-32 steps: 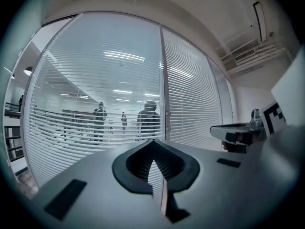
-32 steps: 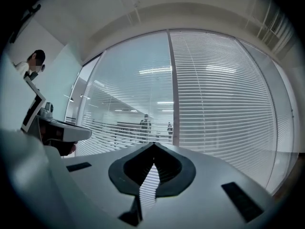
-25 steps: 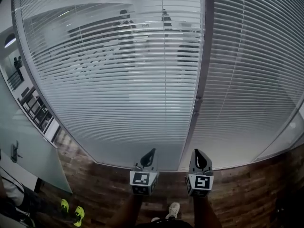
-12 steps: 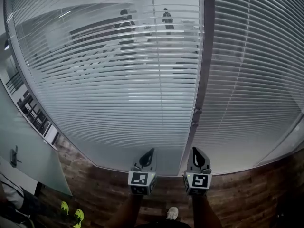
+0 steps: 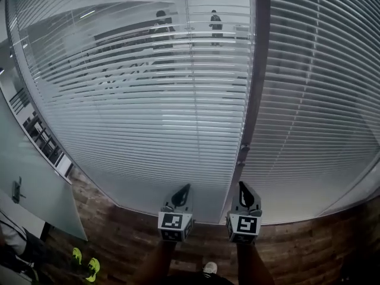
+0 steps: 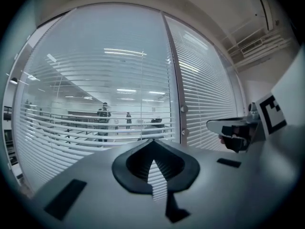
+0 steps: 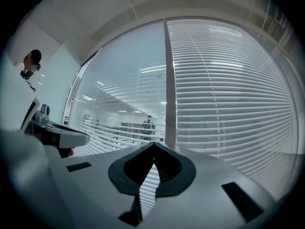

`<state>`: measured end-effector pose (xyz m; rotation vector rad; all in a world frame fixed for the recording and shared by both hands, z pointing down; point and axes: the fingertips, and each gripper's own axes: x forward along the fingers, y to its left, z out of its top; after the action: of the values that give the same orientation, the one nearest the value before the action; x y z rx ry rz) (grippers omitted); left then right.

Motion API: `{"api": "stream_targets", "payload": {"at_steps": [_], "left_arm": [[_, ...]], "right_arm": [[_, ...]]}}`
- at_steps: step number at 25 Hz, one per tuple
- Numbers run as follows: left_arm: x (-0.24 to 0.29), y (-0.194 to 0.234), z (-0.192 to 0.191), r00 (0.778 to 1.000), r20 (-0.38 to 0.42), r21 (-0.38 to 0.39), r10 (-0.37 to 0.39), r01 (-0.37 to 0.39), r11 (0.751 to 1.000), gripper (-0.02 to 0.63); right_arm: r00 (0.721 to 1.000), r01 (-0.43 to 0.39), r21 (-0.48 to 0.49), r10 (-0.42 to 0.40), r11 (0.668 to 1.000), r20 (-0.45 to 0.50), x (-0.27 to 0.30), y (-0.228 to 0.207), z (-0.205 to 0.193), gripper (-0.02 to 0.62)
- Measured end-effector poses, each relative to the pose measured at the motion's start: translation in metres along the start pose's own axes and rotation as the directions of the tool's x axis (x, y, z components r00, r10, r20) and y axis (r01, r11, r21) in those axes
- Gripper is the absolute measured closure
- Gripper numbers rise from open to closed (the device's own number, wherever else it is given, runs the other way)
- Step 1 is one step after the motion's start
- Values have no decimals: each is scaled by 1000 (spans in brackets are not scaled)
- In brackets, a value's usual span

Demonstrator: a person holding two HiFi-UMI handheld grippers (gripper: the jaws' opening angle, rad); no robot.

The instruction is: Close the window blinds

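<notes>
White slatted blinds hang behind a glass wall. The left pane's blinds stand partly tilted, and a room shows between the slats. The right pane's blinds look denser and let little through. A grey post divides the panes and carries small knobs. Both grippers are held level and side by side, short of the glass and pointing at it. My left gripper is shut and empty, left of the post. My right gripper is shut and empty, roughly in line with the post.
Dark wood floor runs along the foot of the glass. A frosted glass door with a handle stands at the left. Someone's yellow-green shoes show at the lower left. People stand in the room behind the glass.
Both grippers and the head have moved a little closer to the glass wall, and the post's knob now shows higher in the view. Both grippers stay shut.
</notes>
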<state>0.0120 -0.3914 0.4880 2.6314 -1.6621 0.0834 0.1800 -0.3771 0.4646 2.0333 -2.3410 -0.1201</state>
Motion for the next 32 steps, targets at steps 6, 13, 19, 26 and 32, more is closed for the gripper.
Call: {"api": "stream_targets", "payload": {"at_steps": [6, 13, 19, 26, 32], "left_arm": [[10, -6, 1, 999, -17, 22, 27, -27, 999, 606], [26, 12, 7, 998, -48, 8, 36, -36, 999, 606], [40, 18, 13, 999, -48, -10, -10, 9, 1000, 606], [51, 25, 28, 998, -42, 24, -46, 47, 999, 606], [53, 28, 30, 997, -40, 25, -63, 64, 998, 606]], "right_arm": [[999, -26, 7, 26, 1000, 24, 13, -8, 5, 592], [999, 3, -9, -3, 1000, 41, 32, -17, 25, 592], [997, 61, -18, -61, 998, 39, 46, -26, 28, 592], [992, 123, -35, -122, 992, 35, 56, -29, 42, 591], [990, 141, -43, -141, 989, 4, 62, -36, 46, 558]]}}
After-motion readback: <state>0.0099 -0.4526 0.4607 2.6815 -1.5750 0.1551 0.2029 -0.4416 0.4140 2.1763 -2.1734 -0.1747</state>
